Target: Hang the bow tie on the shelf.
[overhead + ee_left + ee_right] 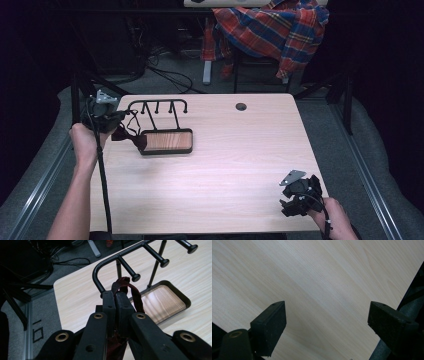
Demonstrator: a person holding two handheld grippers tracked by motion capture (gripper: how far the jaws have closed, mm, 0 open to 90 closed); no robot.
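Note:
A black metal rack point(157, 106) with several pegs stands on a wooden tray base point(166, 140) at the table's back left. My left gripper point(120, 116) is by the rack's left end, shut on the strap of a dark red bow tie point(131, 137) that hangs below it. In the left gripper view the jaws point(115, 293) pinch the dark red strap point(136, 296), which loops up just short of the rack's curved bar point(98, 272) and nearest peg point(130, 271). My right gripper point(290, 205) rests low at the table's front right, open point(327, 315) over bare wood with nothing between its jaws.
A light wooden table point(225, 165) has a cable hole point(241, 106) near its back edge. A plaid shirt point(272, 25) hangs over a chair behind the table. Cables lie on the floor point(170, 75) beyond. The table's left edge point(58, 307) runs close to my left gripper.

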